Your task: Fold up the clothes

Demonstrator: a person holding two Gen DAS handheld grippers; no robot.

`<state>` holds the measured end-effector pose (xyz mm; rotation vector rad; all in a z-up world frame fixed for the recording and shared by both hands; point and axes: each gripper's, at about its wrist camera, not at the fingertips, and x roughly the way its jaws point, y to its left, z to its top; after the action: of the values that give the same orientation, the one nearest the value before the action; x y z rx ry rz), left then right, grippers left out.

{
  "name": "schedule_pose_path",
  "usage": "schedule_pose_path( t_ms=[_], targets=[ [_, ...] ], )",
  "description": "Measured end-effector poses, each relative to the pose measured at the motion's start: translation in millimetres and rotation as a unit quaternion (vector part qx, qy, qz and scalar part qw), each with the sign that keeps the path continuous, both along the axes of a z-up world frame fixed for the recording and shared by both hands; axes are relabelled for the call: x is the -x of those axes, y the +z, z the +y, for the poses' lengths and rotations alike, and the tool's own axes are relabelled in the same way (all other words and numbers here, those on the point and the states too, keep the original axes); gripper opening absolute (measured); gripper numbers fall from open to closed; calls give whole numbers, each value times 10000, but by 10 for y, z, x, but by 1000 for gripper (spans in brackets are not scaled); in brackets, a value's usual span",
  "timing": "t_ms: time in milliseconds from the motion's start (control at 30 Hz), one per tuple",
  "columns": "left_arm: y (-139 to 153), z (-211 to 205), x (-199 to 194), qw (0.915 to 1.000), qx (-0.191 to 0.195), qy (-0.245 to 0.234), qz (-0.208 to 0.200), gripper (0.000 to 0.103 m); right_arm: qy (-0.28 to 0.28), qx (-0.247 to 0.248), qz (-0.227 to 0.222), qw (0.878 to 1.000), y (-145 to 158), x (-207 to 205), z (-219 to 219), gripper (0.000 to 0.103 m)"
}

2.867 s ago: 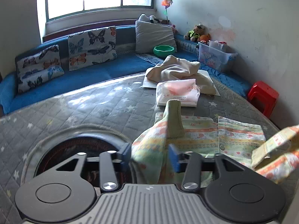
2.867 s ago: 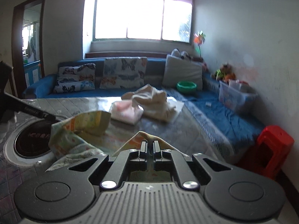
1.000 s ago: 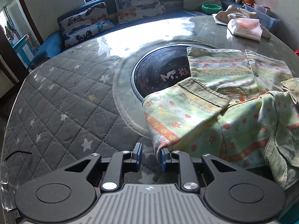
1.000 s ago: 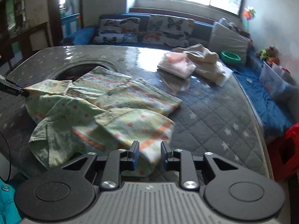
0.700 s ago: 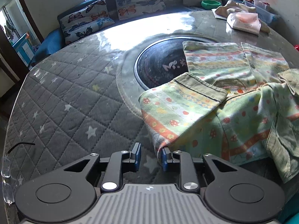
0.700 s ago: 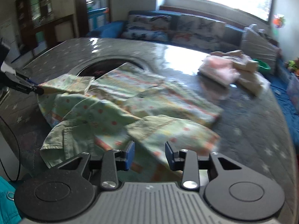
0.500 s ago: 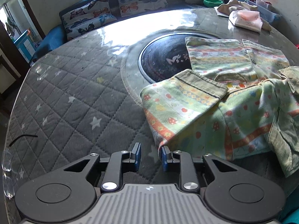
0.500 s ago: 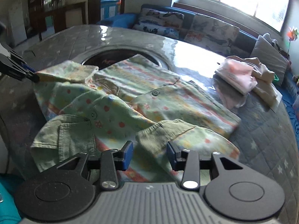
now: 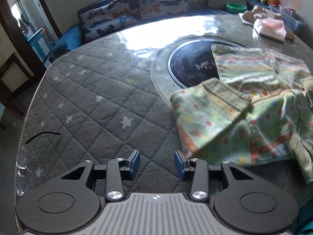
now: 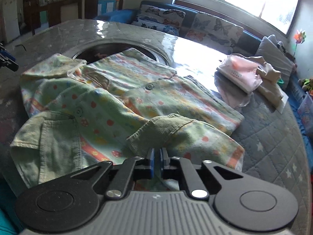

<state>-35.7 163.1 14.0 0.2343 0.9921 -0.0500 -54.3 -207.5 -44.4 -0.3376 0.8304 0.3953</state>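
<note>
Left wrist view: the left gripper, at the lower centre of the frame, has its blue-padded jaws apart and opening, with only bare cloth-covered tabletop between them. The pale green children's shirt with red dots and orange stripes lies at the right of the frame, its nearest hem just beside the right-hand pad but not between the pads. The shirt rests on the round table covered in grey quilted, star-printed cloth and partly overlaps the dark circular inset at the table's centre. A folded pink garment sits at the upper right, near the table's far edge.

Right wrist view: the right gripper, at the lower centre, has its jaws drawn together on the green corduroy cuff of the shirt's near sleeve. The shirt spreads across the centre and left of the frame, front side up with a button showing. The pink garment lies at the upper right, touching a beige bundle of cloth.
</note>
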Motion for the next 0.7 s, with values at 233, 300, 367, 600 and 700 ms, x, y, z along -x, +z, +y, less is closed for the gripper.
schedule_pose_path(
  t_ms=[233,300,367,600,700],
  targets=[
    [98,-195,-120,9997,65,-150,-200,48,269,-15,38,9996,-73,14,142,32],
    [98,-273,-168,9994,99,-230,-226,49,249,25,7,9997,-118,5,169,32],
    [84,-350,-208,9991,156,-309,-242,49,208,28,-92,9997,-130,7,171,17],
    [54,-588,-410,9979,439,-357,-329,54,-156,29,-554,9983,69,81,-41,1],
    [34,-712,-524,9971,524,-399,-386,54,-538,115,-816,9951,219,101,-257,1]
  ],
)
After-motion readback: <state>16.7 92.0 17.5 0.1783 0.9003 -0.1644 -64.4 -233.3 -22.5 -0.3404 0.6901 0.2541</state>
